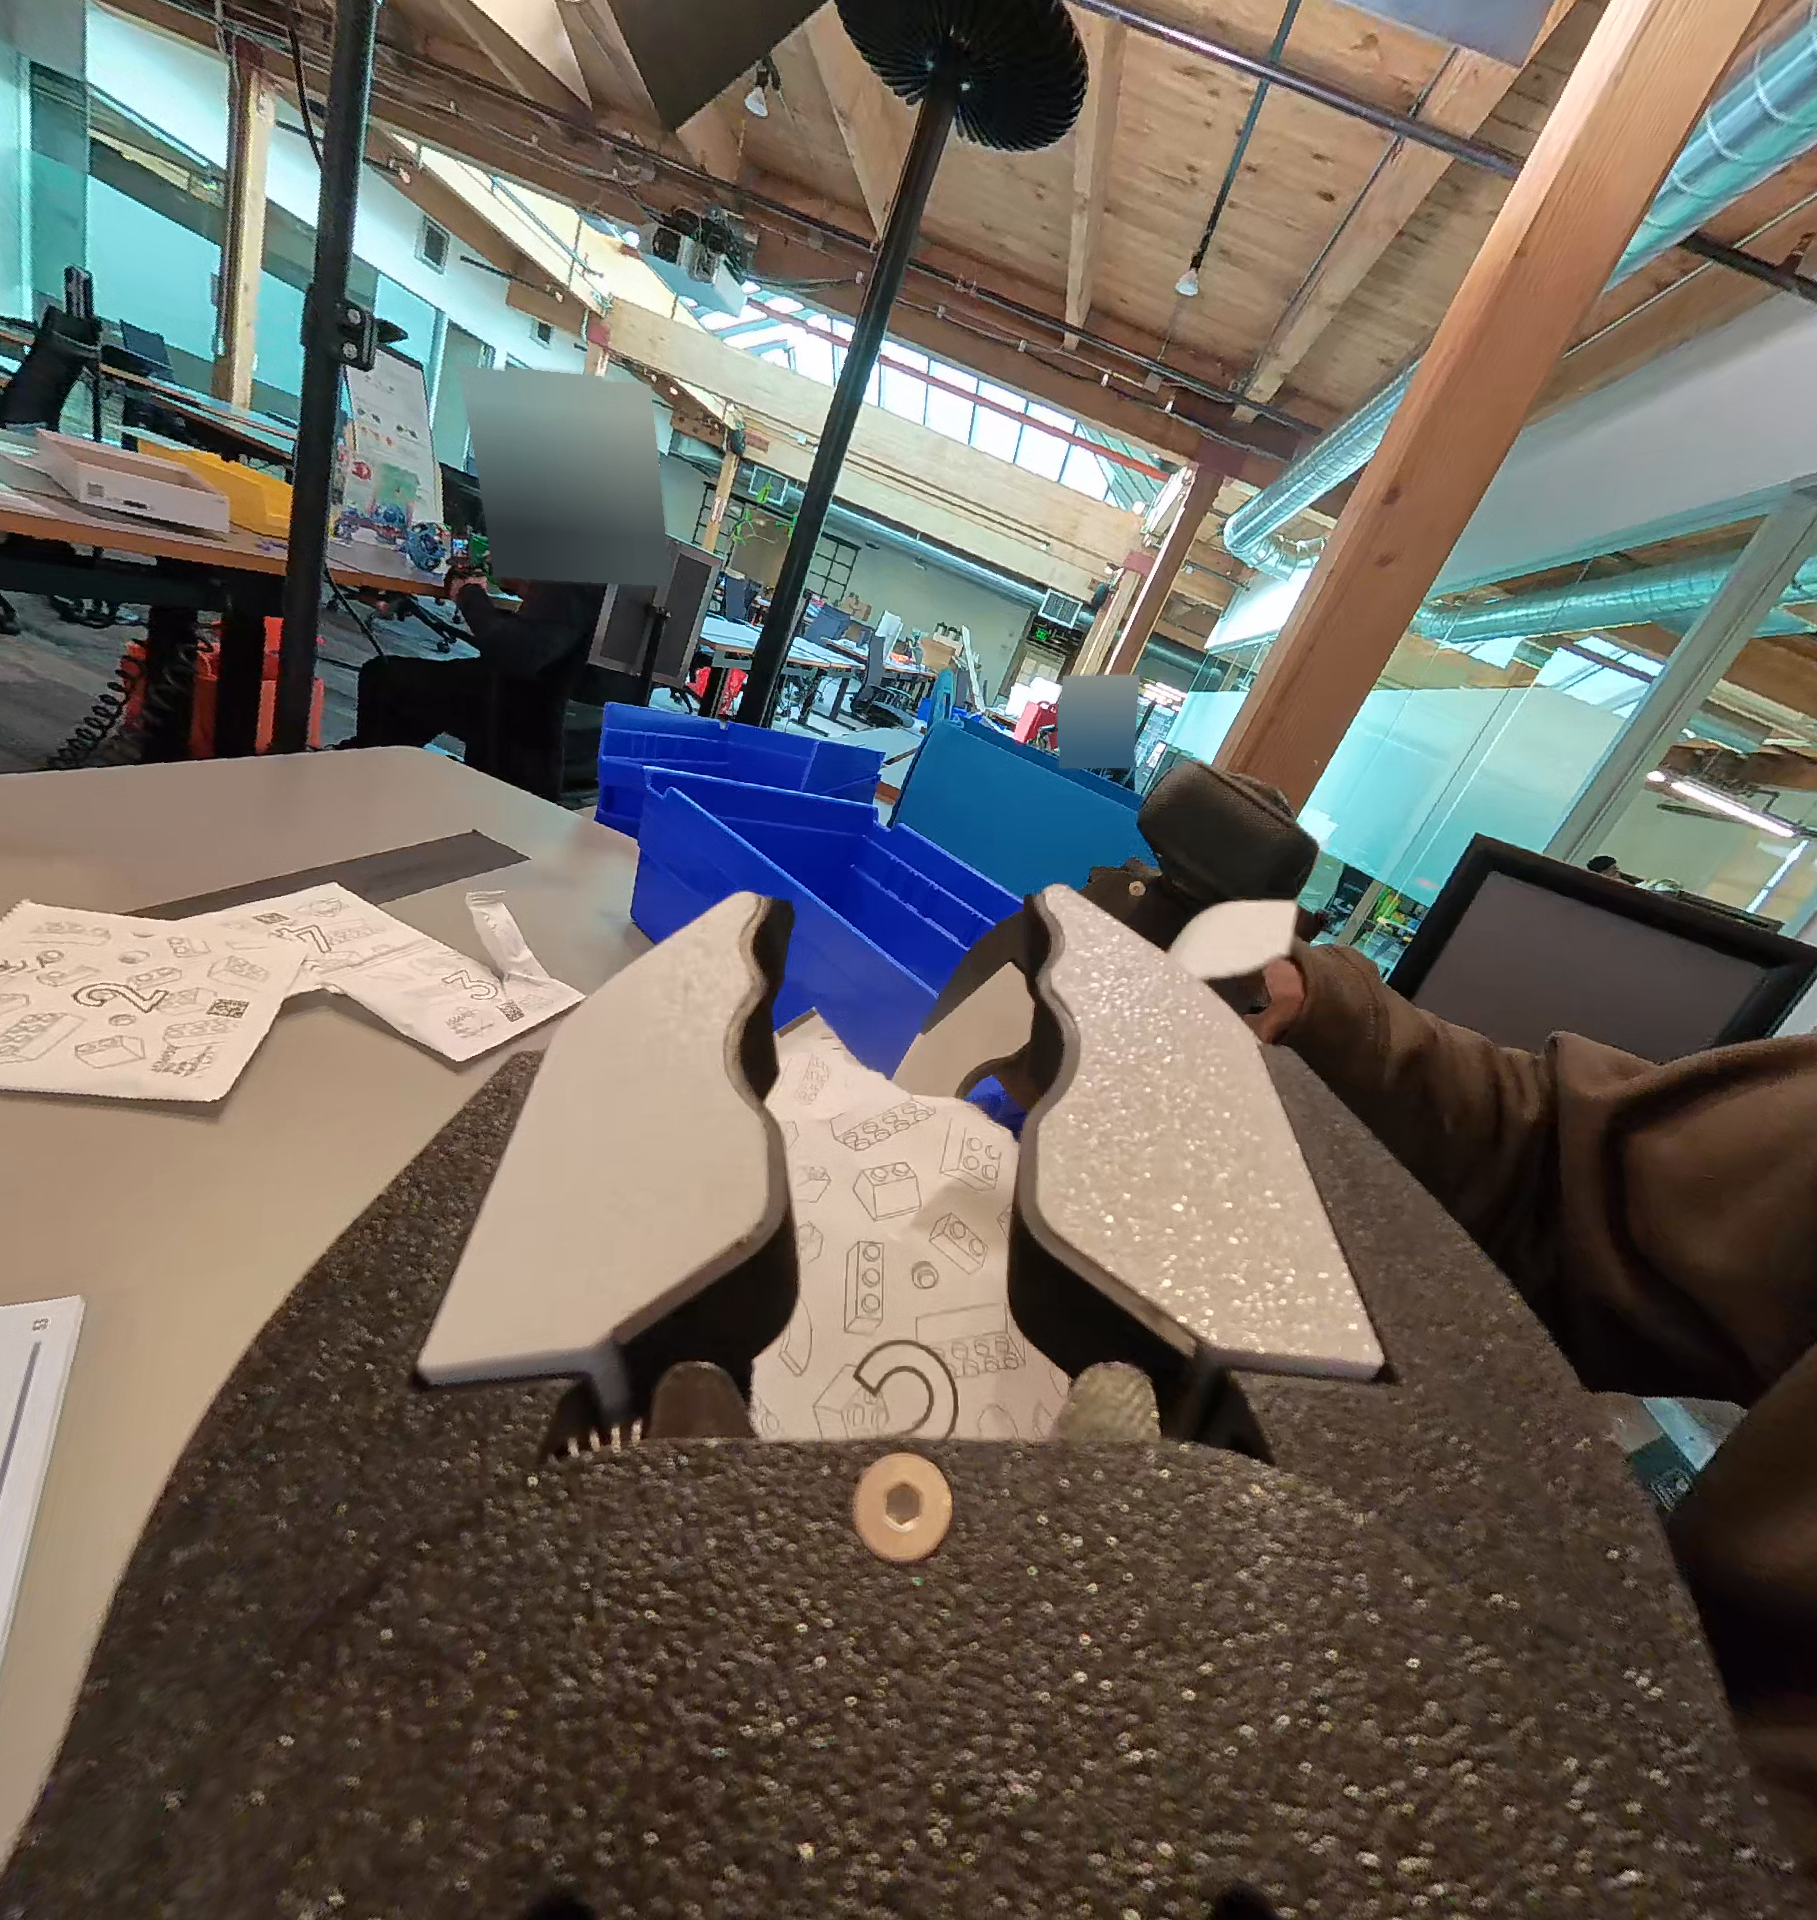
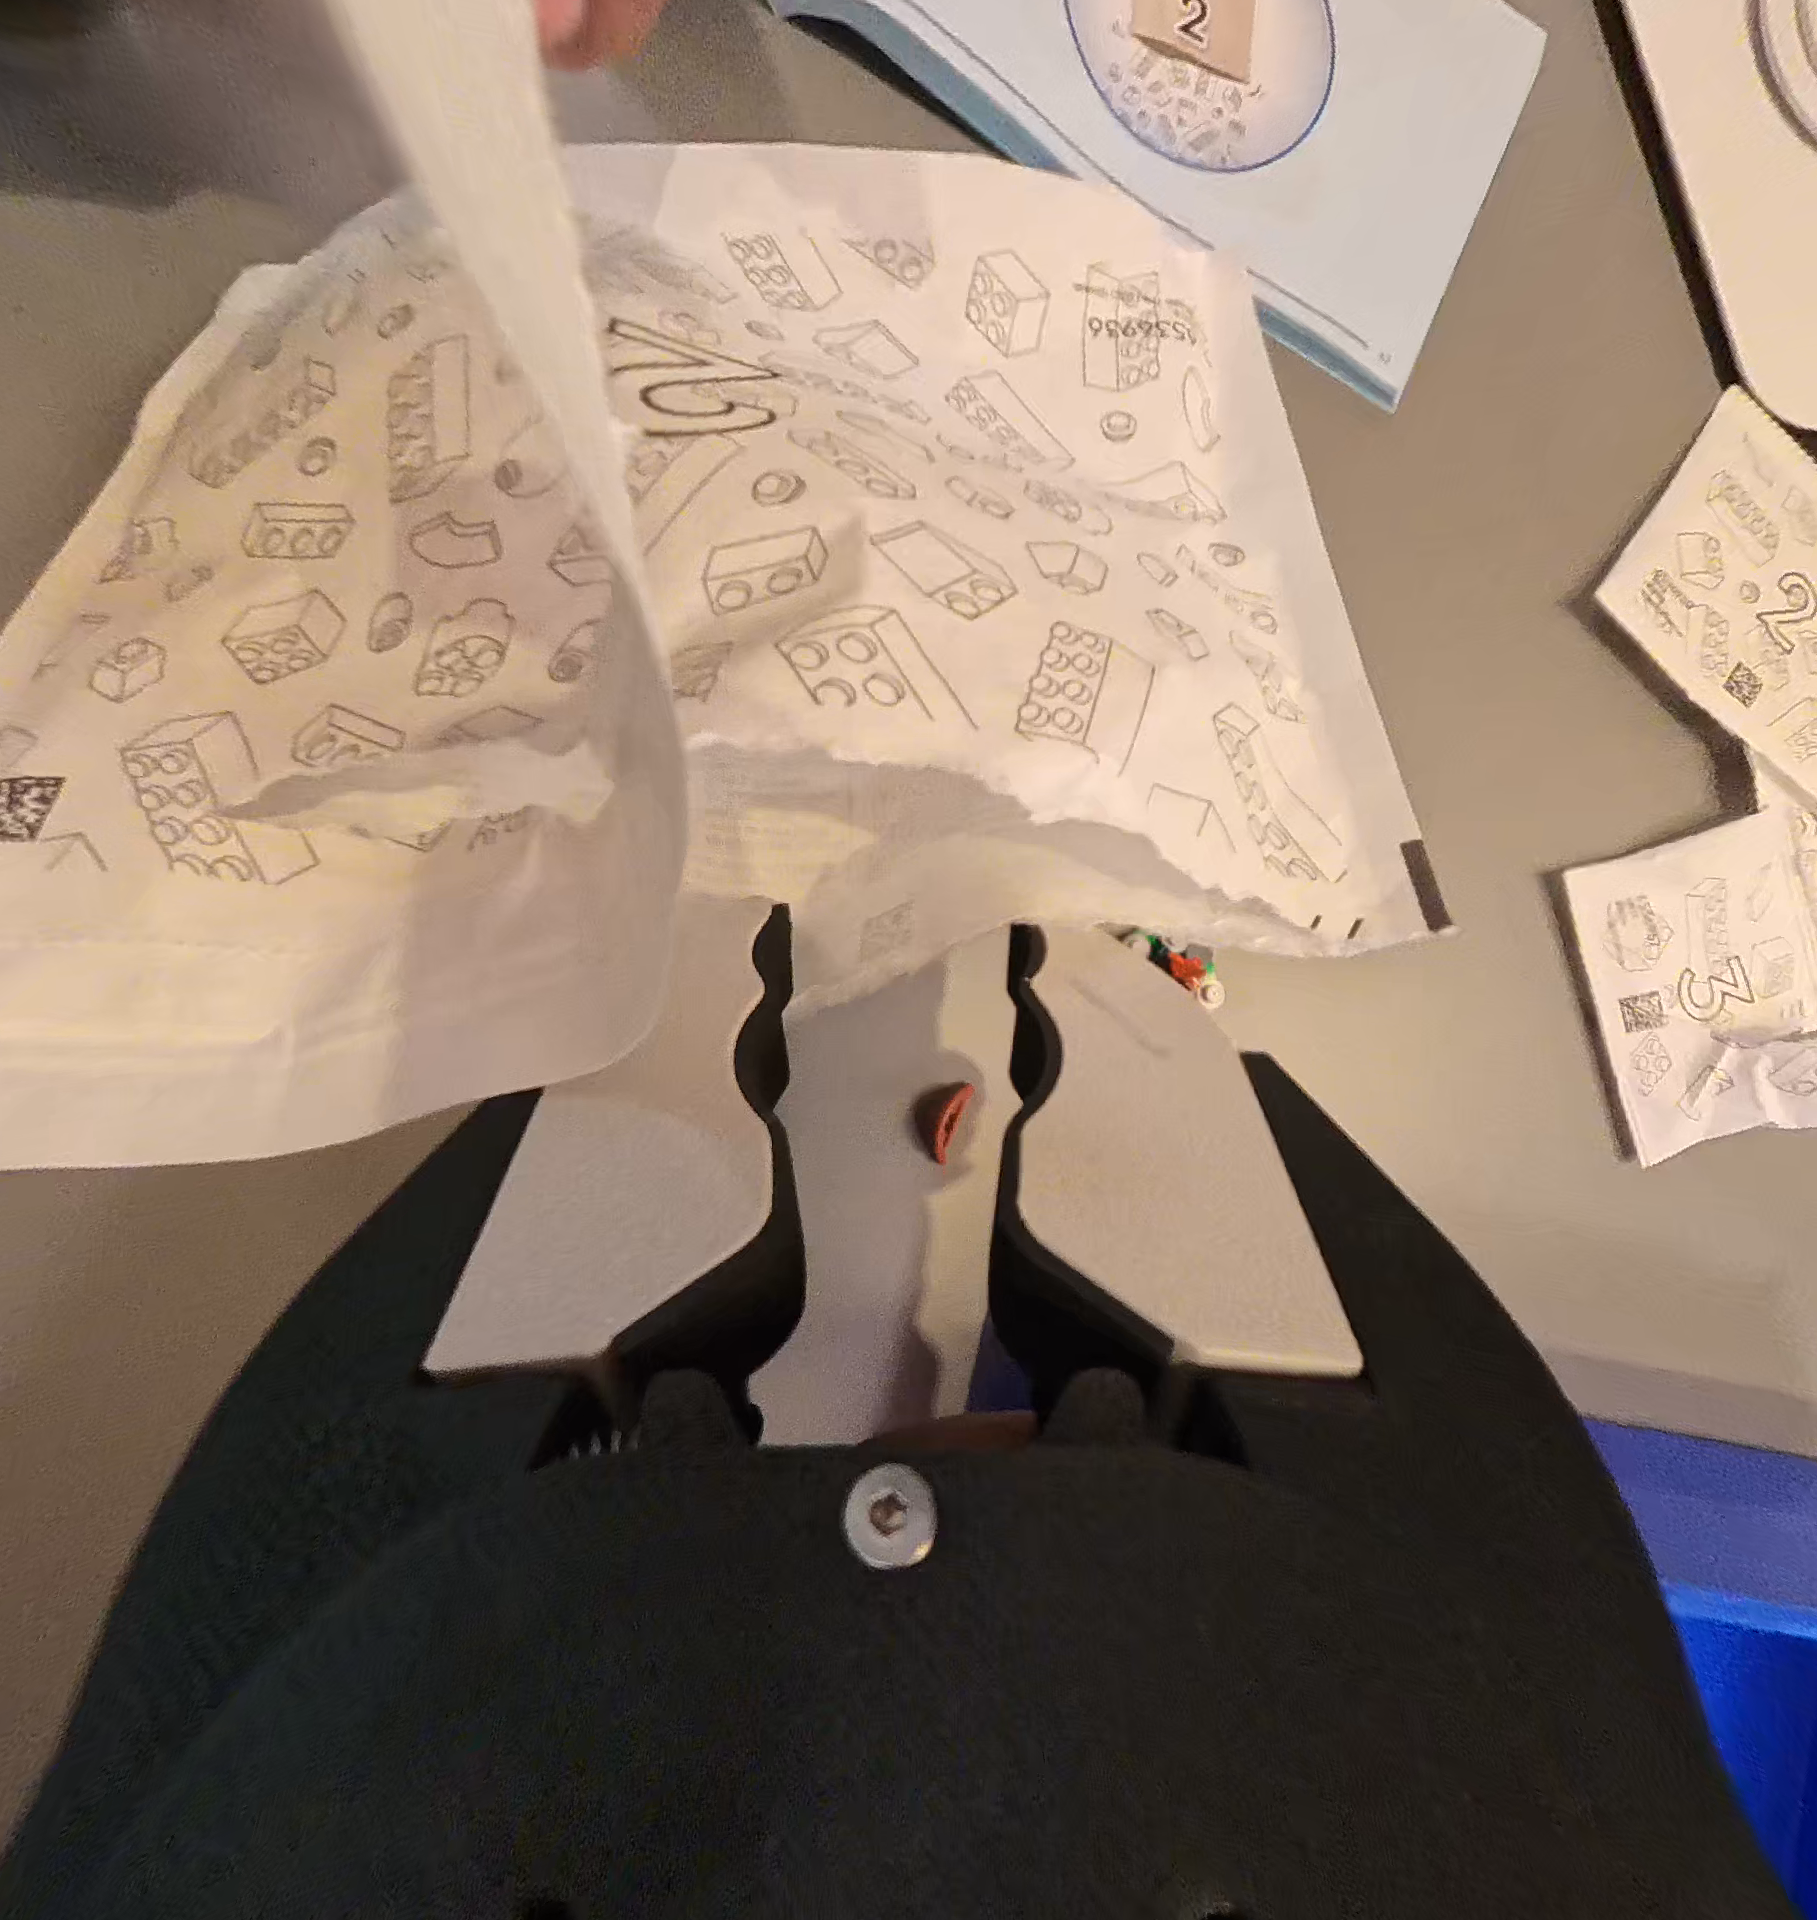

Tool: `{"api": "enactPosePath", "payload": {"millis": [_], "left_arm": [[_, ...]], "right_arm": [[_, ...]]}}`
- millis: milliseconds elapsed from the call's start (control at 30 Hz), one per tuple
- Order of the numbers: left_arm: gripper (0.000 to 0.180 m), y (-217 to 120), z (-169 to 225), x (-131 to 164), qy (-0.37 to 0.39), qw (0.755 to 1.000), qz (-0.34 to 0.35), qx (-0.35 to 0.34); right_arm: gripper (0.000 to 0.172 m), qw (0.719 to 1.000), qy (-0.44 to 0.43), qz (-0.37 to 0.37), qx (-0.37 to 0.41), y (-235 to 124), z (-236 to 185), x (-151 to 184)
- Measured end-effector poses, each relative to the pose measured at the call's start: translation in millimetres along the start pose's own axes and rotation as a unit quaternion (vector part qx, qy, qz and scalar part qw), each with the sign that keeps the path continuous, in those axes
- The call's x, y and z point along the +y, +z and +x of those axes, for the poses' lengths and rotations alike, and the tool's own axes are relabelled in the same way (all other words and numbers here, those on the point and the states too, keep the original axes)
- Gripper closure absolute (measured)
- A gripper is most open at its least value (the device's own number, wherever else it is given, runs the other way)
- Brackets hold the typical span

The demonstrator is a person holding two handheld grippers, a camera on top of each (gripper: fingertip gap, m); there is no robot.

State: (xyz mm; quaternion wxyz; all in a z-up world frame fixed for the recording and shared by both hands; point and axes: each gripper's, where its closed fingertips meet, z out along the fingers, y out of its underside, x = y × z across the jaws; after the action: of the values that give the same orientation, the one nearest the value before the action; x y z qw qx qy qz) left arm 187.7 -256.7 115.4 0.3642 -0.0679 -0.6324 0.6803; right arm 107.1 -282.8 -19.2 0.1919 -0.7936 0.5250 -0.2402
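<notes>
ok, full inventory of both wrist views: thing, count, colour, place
Large torn paper bag with brick drawings: one, white, on the grey table, torn edge at the right gripper's tips.
Small printed paper bags: at least two, white, right of the large bag.
Small loose bricks: a few, mixed colours, under the torn edge.
Small brown piece: one, on the table between the right fingers.
Instruction booklet: one, pale blue, far side.
Plastic bins: several, blue, ahead of the left gripper.
Left gripper: open, above the bag.
Right gripper: open.
</notes>
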Motion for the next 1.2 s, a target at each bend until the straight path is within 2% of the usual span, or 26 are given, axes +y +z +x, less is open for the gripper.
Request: {"api": "enactPosePath", "payload": {"millis": [133,233,333,467,667,733,867,1000,1067,1200], "left_arm": [[0.136,0.6,-4.8,4.6,-0.024,1.000,-0.010,-0.005],[0.135,0.1,-12.0,8.5,-0.053,0.998,-0.017,-0.017],[0.135,-2.4,-10.8,2.0,-0.090,0.996,0.008,0.000],[0.137,-11.1,-9.0,-16.6,-0.150,0.986,0.070,0.036],[0.138,-16.9,-16.2,-18.9,-0.145,0.986,0.075,0.021],[0.139,-17.6,-14.6,-21.9,-0.145,0.986,0.083,0.024],[0.139,-19.0,-4.1,-33.6,-0.161,0.978,0.118,0.053],[0.139,-28.4,20.7,-60.0,-0.191,0.950,0.203,0.139],[0.138,-35.8,30.1,-71.7,-0.191,0.937,0.240,0.167],[0.138,-49.0,35.1,-86.5,-0.180,0.922,0.294,0.174]], "right_arm": [[0.131,0.998,-0.003,0.005,0.068,-11.9,20.4,3.8],[0.131,0.991,-0.043,0.012,0.127,-23.0,33.5,1.6],[0.131,0.982,-0.075,0.042,0.167,-32.0,40.0,-6.9],[0.130,0.983,-0.115,0.098,0.100,-32.1,11.4,-19.2],[0.124,0.992,-0.111,0.019,0.062,-32.1,9.6,6.0],[0.124,0.992,-0.096,0.024,0.075,-41.0,16.4,6.8],[0.126,0.990,-0.056,0.120,0.053,-53.5,3.4,-22.5],[0.125,0.976,-0.076,0.203,0.019,-41.5,-37.5,-68.3],[0.124,0.967,-0.092,0.237,0.022,-37.8,-51.3,-89.4],[0.121,0.937,-0.076,0.340,0.012,-42.5,-64.6,-129.3]]}}
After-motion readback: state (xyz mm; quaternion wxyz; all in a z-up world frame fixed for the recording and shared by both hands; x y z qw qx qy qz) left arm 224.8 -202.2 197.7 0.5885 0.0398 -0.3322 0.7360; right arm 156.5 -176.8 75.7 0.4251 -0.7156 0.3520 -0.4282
